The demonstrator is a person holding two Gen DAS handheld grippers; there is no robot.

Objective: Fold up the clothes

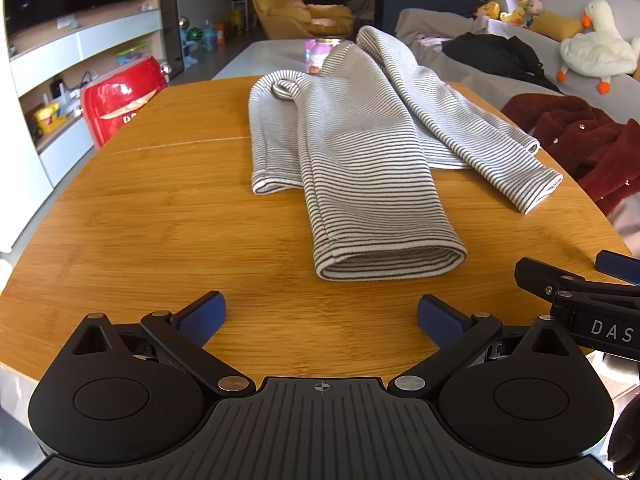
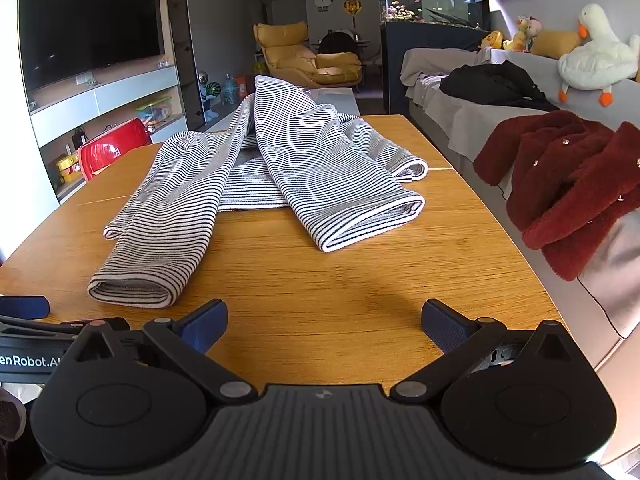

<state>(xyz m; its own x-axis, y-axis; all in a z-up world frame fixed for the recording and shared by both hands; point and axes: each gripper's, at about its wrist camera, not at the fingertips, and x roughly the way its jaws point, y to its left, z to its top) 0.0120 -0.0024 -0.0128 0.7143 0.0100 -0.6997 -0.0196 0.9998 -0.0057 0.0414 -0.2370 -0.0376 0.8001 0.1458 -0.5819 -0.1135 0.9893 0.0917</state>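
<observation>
A white garment with thin black stripes lies partly folded on the wooden table, with two long tube-like parts stretched towards me. It also shows in the right wrist view. My left gripper is open and empty, low over the table just short of the nearest striped end. My right gripper is open and empty, beside the left one, in front of the bare table between the two striped ends. The right gripper's fingers show at the right edge of the left wrist view.
A dark red fluffy coat lies on the grey sofa just right of the table. A red appliance stands left of the table. A small jar stands behind the garment. Shelves and a TV are at far left.
</observation>
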